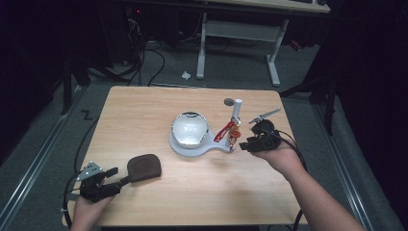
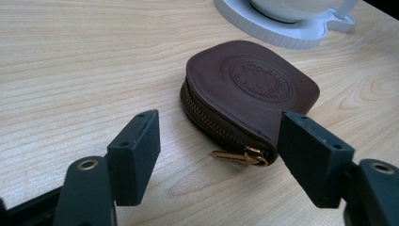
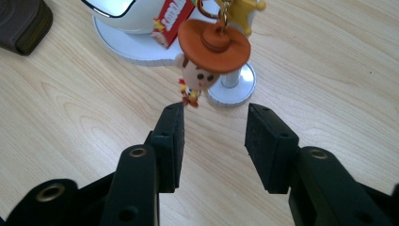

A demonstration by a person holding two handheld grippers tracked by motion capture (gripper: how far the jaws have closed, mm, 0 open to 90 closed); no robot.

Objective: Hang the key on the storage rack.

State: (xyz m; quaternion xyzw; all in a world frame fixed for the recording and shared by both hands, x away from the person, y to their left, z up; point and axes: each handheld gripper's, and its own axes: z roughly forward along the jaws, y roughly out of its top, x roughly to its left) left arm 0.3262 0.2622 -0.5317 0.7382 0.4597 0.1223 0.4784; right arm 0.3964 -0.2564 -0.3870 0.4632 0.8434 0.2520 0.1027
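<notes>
Both grippers are parted and empty: my left gripper (image 2: 216,155) frames the brown pouch (image 2: 244,89) near its zipper pull (image 2: 240,157), my right gripper (image 3: 214,141) sits just below the cowboy keychain (image 3: 209,52) on the stand (image 1: 235,113). Probably approach stage; next, I close on one.

On the wooden table (image 1: 144,110), a white stand (image 1: 192,144) carried a mirrored dome near the centre, with a red charm (image 1: 224,131) hanging from its post. A brown pouch (image 1: 143,166) lay towards the near left corner, just beside the left gripper (image 1: 115,179). The right gripper (image 1: 246,143) sat near the charm, towards the right edge.
</notes>
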